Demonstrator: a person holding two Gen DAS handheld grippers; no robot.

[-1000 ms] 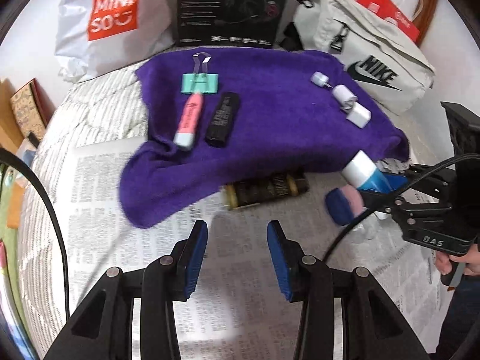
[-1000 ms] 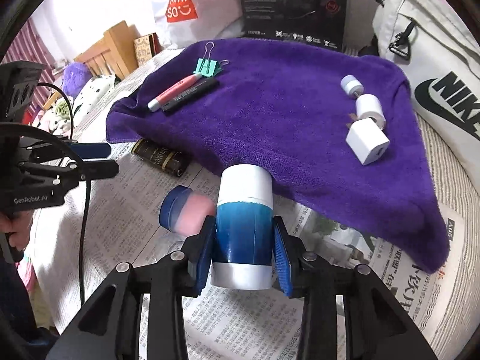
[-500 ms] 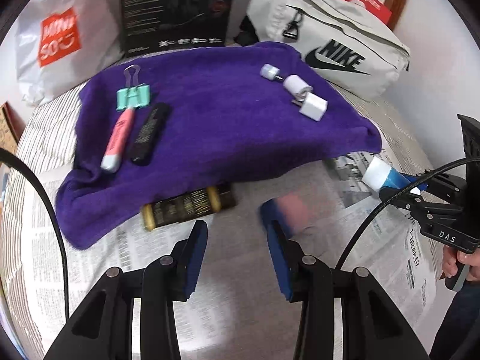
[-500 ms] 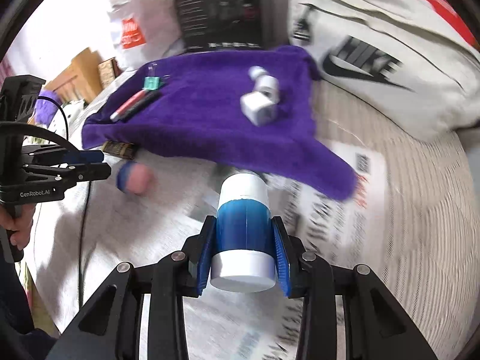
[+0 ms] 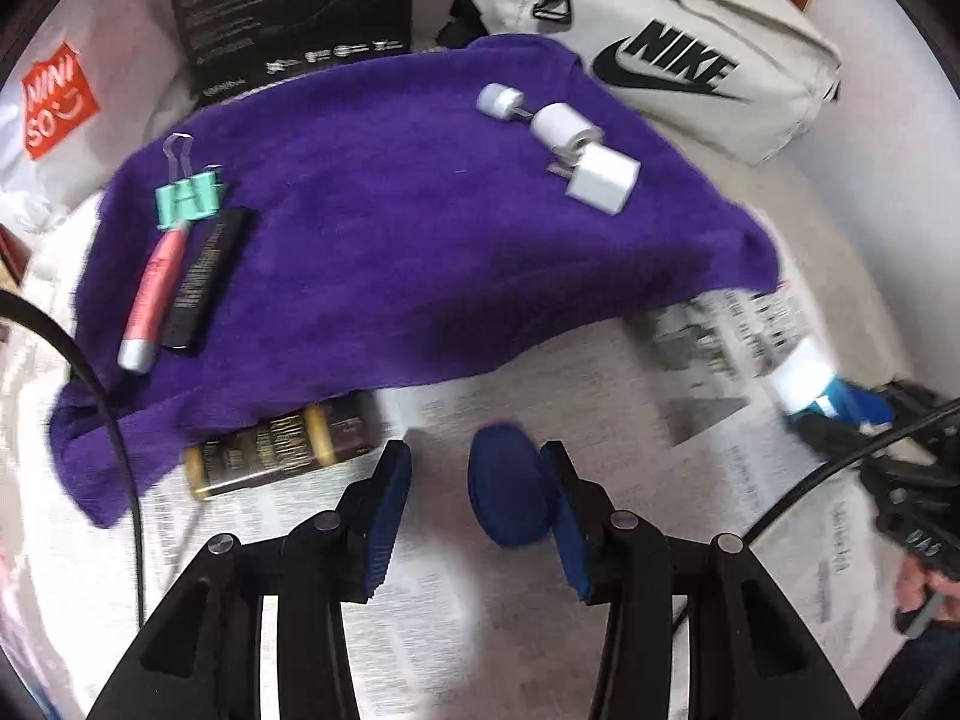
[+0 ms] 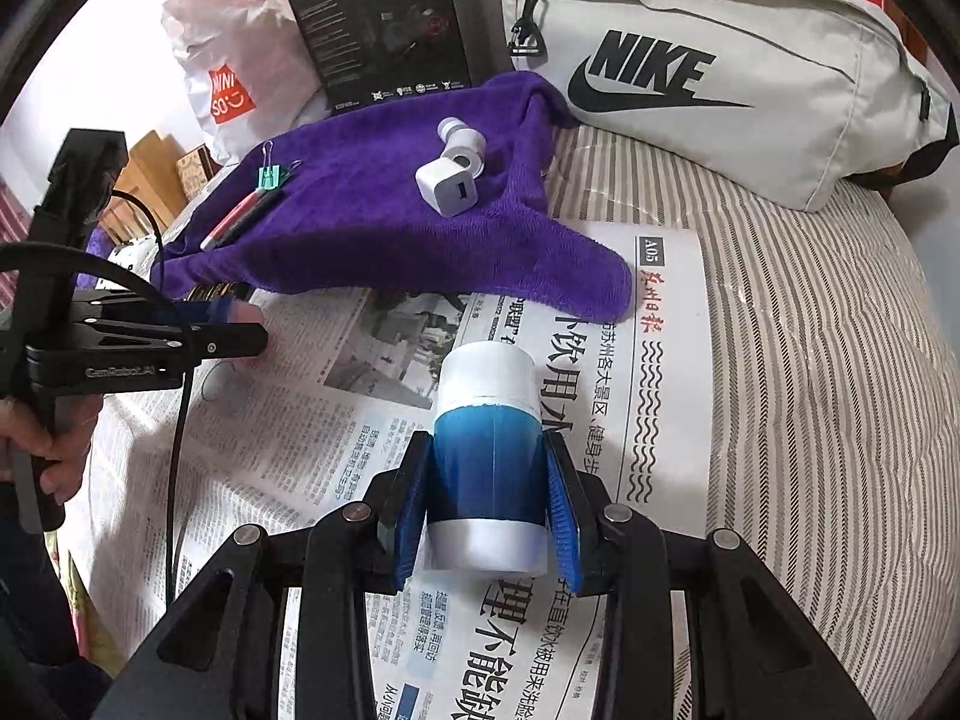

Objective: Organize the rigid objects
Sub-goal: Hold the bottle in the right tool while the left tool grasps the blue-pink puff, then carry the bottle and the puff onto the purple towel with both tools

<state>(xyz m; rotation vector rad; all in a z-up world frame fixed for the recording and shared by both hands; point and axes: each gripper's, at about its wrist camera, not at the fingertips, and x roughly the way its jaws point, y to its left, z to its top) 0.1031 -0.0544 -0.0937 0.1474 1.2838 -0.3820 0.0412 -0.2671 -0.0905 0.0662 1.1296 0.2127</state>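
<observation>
The blue-and-white bottle is clamped crosswise between the blue pads of the right hand-held gripper, white cap pointing away, held above the newspaper spread over the striped bed. In the left wrist view the same bottle shows near the right edge of the bed, in that gripper's black jaws.

The left hand-held gripper points steeply down at the newspaper; its jaws are opening, with a dark blue round piece between them, lying against the right pad and clear of the left one. The picture is blurred there, so whether it is lifted or resting on the paper cannot be told.

A purple towel covers the far middle of the bed. On its left part lie a mint binder clip, a pink tube and a black stick, the last two side by side. Toward its right part sit a white charger cube and two small white cylinders, close together. A dark bottle with gold bands lies on its side, half under the towel's near edge.

Along the far edge of the bed stand a white shopping bag, a black box and a grey Nike bag.
</observation>
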